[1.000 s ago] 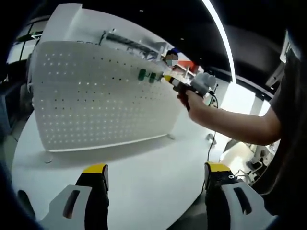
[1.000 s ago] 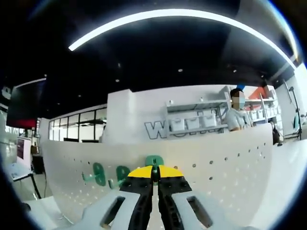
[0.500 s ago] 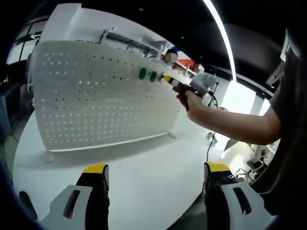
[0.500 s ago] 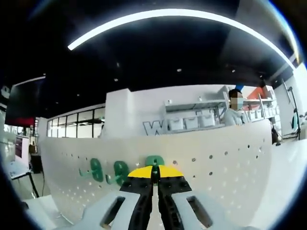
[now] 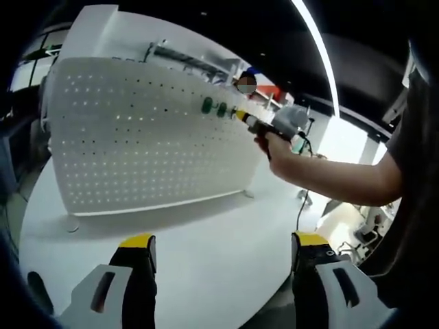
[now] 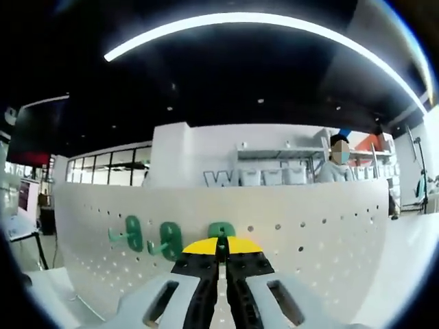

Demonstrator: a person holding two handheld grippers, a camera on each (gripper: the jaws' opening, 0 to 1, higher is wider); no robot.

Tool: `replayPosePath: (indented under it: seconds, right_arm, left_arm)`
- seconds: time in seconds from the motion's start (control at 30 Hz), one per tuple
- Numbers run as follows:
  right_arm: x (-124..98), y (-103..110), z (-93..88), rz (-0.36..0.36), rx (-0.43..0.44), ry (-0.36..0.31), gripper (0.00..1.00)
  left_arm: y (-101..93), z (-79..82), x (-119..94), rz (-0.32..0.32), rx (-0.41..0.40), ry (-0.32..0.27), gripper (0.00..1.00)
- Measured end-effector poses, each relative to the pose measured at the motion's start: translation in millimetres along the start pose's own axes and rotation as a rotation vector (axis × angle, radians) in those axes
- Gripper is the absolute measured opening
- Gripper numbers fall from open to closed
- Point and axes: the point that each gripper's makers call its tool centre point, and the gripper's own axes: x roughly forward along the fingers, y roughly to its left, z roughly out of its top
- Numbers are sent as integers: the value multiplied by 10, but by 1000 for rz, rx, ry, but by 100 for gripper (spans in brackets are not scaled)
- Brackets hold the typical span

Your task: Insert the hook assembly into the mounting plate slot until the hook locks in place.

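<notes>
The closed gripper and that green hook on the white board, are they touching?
Touching. In the right gripper view the right gripper has its jaws pressed shut on the green hook, which sits against the white board.

The perforated mounting plate (image 5: 147, 140) looks like smooth matt white sheet metal; the green hooks (image 6: 147, 238) at the right gripper view's lower left appear glossy plastic, and the round table (image 5: 206, 240) is smooth, satin white

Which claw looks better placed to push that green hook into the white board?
The right claw: its jaws are shut on the green hook right at the pegboard. The left claw hangs open above the table, apart from the board.
</notes>
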Motion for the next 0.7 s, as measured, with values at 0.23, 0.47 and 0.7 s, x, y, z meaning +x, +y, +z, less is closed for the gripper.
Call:
replayPosePath:
  seconds: [0.23, 0.47, 0.7]
  right_arm:
    - [18, -9, -29, -4, -21, 40, 2]
    - [-21, 25, -66, 4, -21, 84, 4]
    - [-22, 29, -66, 13, -14, 89, 7]
  left_arm:
    - [18, 15, -14, 0, -25, -13, 82]
    - [52, -45, -46, 18, -11, 9, 83]
    - [39, -42, -71, 18, -19, -2, 82]
